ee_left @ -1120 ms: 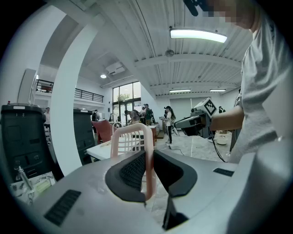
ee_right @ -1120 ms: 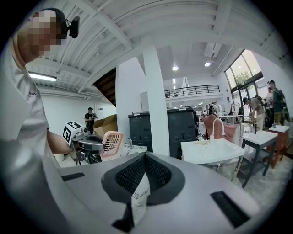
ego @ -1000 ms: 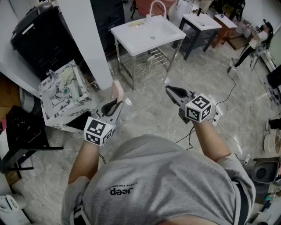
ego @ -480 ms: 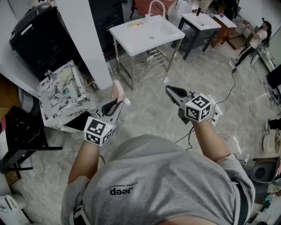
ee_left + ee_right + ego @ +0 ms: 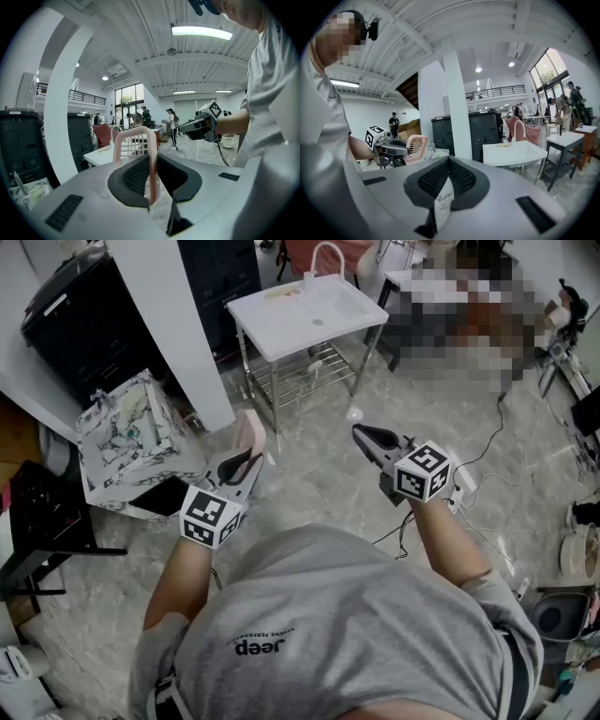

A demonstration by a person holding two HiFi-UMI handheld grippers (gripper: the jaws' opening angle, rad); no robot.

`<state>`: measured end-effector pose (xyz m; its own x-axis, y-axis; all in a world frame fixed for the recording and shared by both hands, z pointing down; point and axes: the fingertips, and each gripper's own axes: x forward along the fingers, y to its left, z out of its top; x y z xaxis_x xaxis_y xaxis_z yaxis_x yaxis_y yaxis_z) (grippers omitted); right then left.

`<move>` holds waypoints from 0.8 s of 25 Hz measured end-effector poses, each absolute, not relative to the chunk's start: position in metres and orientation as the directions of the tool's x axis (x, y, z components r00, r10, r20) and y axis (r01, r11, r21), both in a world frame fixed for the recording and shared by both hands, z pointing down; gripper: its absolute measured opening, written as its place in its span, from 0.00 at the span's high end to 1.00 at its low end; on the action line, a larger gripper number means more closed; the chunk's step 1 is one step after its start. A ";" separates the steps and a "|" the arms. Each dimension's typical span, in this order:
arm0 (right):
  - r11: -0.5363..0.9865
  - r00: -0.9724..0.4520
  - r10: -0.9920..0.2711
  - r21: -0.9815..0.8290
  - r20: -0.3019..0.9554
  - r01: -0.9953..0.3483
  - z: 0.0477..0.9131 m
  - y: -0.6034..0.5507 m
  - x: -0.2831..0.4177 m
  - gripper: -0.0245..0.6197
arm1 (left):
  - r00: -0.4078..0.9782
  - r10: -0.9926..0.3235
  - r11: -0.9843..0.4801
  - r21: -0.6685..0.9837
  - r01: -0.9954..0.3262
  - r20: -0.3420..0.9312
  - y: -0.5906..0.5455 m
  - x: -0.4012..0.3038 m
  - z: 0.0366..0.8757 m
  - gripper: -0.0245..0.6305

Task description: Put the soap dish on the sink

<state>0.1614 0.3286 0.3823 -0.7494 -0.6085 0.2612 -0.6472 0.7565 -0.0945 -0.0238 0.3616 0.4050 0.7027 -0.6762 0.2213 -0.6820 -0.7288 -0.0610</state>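
A pink slatted soap dish [image 5: 248, 432] stands on edge between the jaws of my left gripper [image 5: 246, 457], which is shut on it; in the left gripper view the soap dish [image 5: 136, 136] rises from between the pads. My right gripper [image 5: 361, 432] is level with the left one, to its right. It is shut on a thin clear plastic packet [image 5: 443, 199] with print on it. The white sink [image 5: 305, 310], on a metal frame with a curved tap, stands ahead across the floor, beyond both grippers. The sink [image 5: 513, 152] also shows in the right gripper view, with the left gripper [image 5: 396, 149] at the left.
A white pillar [image 5: 178, 324] and a black cabinet [image 5: 84, 315] stand left of the sink. A marble-patterned box [image 5: 127, 442] sits on the floor at my left, beside a black stand [image 5: 37, 531]. A cable [image 5: 487, 442] runs over the floor at the right.
Both grippers have travelled together toward the sink; the sink, box and floor have slid left and a little nearer in the head view. Both grips are unchanged.
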 end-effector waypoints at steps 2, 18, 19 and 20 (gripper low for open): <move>0.765 -0.757 -0.601 -0.091 0.258 -0.638 0.381 0.331 0.175 0.88 | 0.698 -0.681 -0.725 -0.062 -0.686 0.221 0.363 -0.008 0.404 0.88; 0.760 -0.761 -0.602 -0.122 0.241 -0.639 0.391 0.315 0.258 0.88 | 0.700 -0.674 -0.729 -0.060 -0.682 0.235 0.335 0.069 0.405 0.88; 0.755 -0.758 -0.606 -0.123 0.243 -0.643 0.392 0.310 0.259 0.88 | 0.703 -0.671 -0.732 -0.061 -0.678 0.234 0.329 0.070 0.405 0.88; 0.752 -0.754 -0.609 -0.123 0.246 -0.647 0.393 0.306 0.260 0.88 | 0.707 -0.667 -0.736 -0.061 -0.674 0.234 0.324 0.069 0.405 0.88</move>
